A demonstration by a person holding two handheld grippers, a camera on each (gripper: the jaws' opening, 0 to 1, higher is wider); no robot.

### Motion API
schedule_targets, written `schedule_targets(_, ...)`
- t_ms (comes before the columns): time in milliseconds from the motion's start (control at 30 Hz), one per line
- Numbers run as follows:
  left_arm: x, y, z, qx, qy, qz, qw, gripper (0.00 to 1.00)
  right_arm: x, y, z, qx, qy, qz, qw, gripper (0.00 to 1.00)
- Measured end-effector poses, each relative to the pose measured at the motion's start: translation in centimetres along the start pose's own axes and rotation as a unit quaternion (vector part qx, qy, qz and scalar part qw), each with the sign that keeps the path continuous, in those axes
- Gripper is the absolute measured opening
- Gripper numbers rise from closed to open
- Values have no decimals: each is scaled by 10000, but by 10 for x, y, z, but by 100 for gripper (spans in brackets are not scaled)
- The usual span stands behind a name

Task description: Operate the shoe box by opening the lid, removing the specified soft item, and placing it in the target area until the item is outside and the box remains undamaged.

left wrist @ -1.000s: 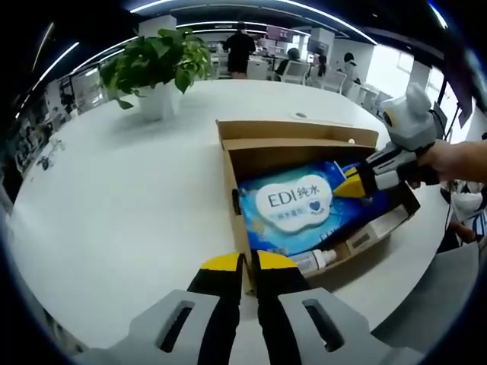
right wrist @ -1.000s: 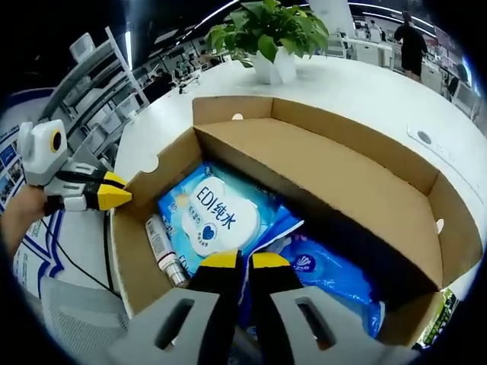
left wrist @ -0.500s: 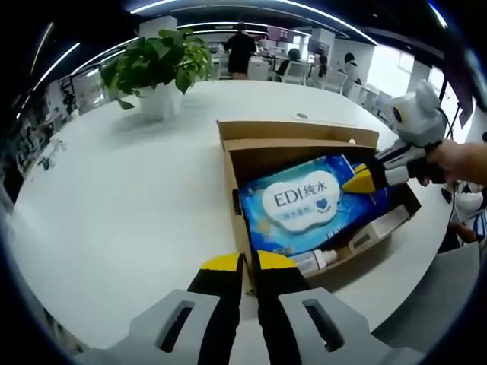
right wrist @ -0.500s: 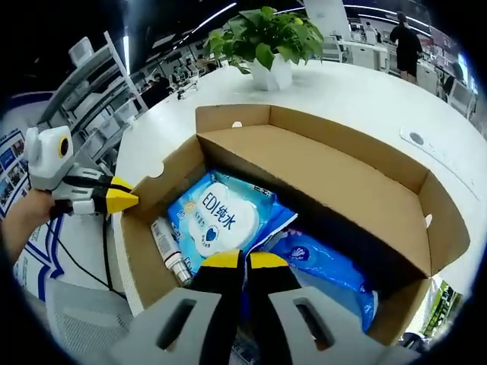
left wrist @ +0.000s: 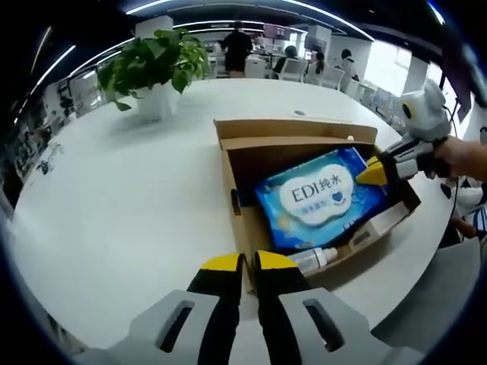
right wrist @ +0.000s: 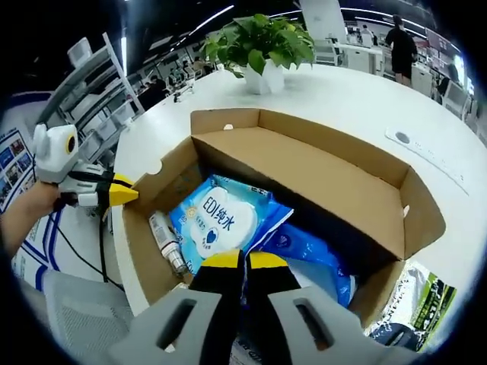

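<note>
— Where is the soft item?

— The blue wet-wipes pack (left wrist: 323,199), marked "EDI", is inside the open cardboard shoe box (left wrist: 238,215), tilted up with one end raised. The right gripper (left wrist: 370,174) has that raised end pinched between its yellow-tipped jaws; in its own view the right gripper's tips (right wrist: 243,261) sit at the pack's near edge.

— And the left gripper?

— The left gripper (left wrist: 243,264) has its jaws pressed together on the box's near wall. In the right gripper view it (right wrist: 124,195) meets the box's left wall at the rim.

— What else is in the box?

— A small bottle (right wrist: 167,243) lies along the wall beside the pack, and a second blue packet (right wrist: 310,257) lies under it. The lid stands open.

— Around it?

— The box sits on a white round table (left wrist: 114,198), with a potted plant (left wrist: 152,68) well apart from it. A printed packet (right wrist: 422,300) lies just outside the box's corner.
</note>
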State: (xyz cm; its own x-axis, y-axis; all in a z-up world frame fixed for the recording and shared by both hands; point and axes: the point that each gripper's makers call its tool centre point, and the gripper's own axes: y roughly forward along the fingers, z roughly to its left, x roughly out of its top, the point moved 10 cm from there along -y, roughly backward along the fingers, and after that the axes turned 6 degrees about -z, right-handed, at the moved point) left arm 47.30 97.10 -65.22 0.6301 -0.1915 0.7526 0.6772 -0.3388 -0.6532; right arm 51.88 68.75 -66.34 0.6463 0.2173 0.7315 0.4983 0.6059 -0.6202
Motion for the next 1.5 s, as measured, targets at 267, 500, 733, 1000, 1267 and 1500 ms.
schedule_targets(267,3,-1,-2,-19,164,130,9998,4,-2,-12,-4,-61,34,-84,9999,0)
schedule_targets(500,5,-1,-2,-30,236,143,9996,5,-6,-21,-8,-155,-9,-91,9998,0)
schedule_targets(733,18,-7,-10,-70,290,-83,9995,10,-11,-20,-13,-284,-20,-24,9996,0)
schedule_targets(1000,36,-6,-24,-215,464,-351,9981,15,-13,-19,-15,-339,-121,72,9993,0)
schedule_targets(1267,41,14,-42,-677,574,-82,9960,20,-14,-15,-18,-359,-276,158,9989,0)
schedule_targets(1500,38,35,-49,-1035,556,268,9927,24,-16,-15,-20,-324,-363,176,9987,0)
